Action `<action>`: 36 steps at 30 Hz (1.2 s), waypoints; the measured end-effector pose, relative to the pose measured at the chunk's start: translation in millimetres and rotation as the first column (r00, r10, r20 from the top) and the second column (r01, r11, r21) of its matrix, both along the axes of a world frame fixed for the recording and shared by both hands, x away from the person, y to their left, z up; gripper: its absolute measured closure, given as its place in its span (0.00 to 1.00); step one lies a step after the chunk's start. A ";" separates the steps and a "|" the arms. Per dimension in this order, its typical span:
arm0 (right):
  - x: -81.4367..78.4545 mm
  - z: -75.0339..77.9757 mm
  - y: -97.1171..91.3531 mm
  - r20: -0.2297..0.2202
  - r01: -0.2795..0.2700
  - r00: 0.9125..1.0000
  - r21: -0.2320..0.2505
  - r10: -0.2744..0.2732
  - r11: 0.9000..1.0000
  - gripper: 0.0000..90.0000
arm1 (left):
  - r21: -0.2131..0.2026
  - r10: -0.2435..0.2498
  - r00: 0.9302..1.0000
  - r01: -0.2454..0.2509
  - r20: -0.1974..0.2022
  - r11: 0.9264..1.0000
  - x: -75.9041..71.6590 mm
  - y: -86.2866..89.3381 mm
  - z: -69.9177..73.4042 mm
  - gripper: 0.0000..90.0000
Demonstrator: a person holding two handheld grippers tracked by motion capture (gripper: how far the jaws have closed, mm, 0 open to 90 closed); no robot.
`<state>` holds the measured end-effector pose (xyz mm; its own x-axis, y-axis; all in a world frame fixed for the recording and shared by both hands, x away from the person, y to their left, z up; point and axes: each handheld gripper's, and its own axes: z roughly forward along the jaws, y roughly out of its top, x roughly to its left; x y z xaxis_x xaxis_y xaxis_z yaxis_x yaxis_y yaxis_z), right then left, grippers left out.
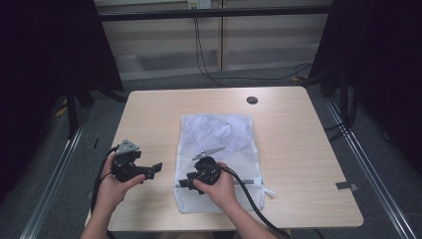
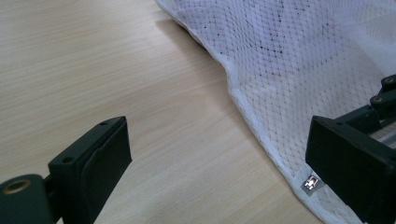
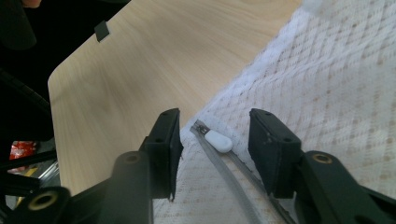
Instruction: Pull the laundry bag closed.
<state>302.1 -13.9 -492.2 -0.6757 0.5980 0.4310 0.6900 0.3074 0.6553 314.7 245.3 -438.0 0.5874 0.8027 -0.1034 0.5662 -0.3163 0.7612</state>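
Observation:
A white mesh laundry bag lies flat in the middle of the wooden table, with crumpled white fabric inside its far half. My right gripper rests over the bag's near left corner. In the right gripper view its jaws straddle the small white zipper pull on the grey zipper tape, with gaps on both sides, so it is open. My left gripper is held left of the bag, open and empty. The mesh bag edge and a metal zipper end lie just ahead of it.
A black round grommet sits near the table's far edge. A small tape piece marks the near right edge. Black cables run across the floor behind the table, and dark curtains hang on both sides.

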 end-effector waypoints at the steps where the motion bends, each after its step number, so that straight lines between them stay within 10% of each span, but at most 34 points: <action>1: 0.0 0.0 0.0 0.000 0.000 1.000 0.000 0.000 1.000 0.64 | 0.000 0.000 1.000 0.000 0.000 1.000 0.0 0.1 0.0 0.07; 36: 3.1 -10.4 6.8 -0.107 0.033 0.994 0.037 -0.029 0.999 0.76 | 0.016 0.013 1.000 -0.013 0.012 1.000 0.4 1.2 -0.3 0.07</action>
<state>305.2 -7.1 -502.6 -0.6062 0.5995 0.5226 0.7652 0.2606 0.5887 315.1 246.5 -438.3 0.5779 0.8118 -0.0837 0.5616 -0.3211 0.7625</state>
